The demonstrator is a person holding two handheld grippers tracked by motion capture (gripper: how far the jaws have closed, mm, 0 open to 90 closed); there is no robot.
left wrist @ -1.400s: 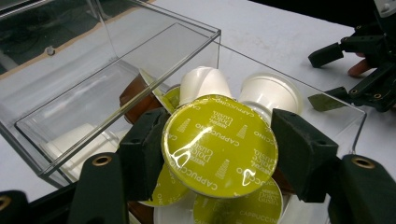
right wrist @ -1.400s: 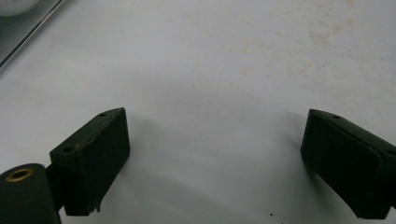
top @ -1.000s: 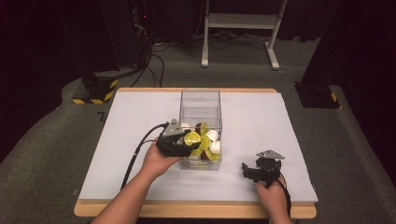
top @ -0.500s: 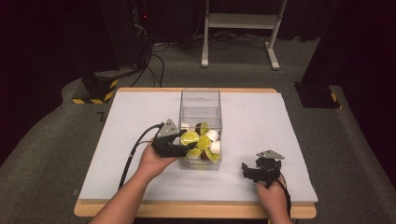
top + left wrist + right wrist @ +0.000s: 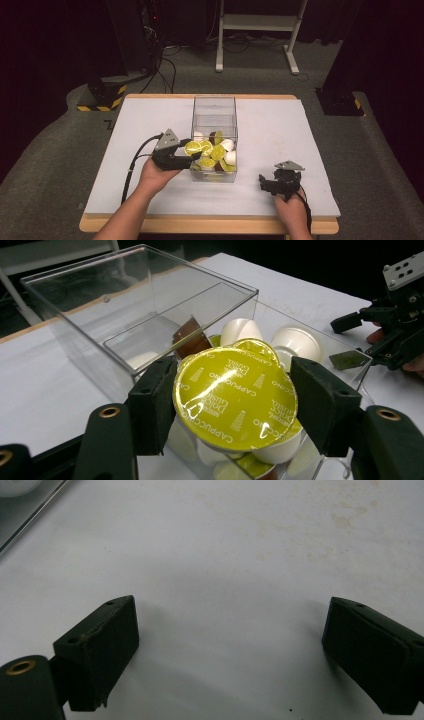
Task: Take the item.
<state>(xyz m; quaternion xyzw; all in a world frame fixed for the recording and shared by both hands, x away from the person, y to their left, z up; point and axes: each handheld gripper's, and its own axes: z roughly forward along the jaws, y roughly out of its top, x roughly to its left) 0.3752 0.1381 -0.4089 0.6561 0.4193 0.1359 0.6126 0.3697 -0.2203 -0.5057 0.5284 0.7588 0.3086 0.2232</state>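
1. The capsule (image 5: 235, 402) is white-bodied, with a glossy yellow-green foil lid printed "Cappuccino".
2. Its lid tilts towards the left gripper's camera.
3. The left gripper (image 5: 186, 156) pinches it at the clear box's (image 5: 214, 107) left wall.
4. The right gripper (image 5: 230, 655) is spread wide, right of the box.

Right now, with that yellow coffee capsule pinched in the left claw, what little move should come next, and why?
Probably carry the capsule a little further clear of the clear box and toward the bare table. The left gripper is shut on it by its rim, beside the near end of the box where the other capsules lie. The right gripper rests open over the table with nothing between its jaws.
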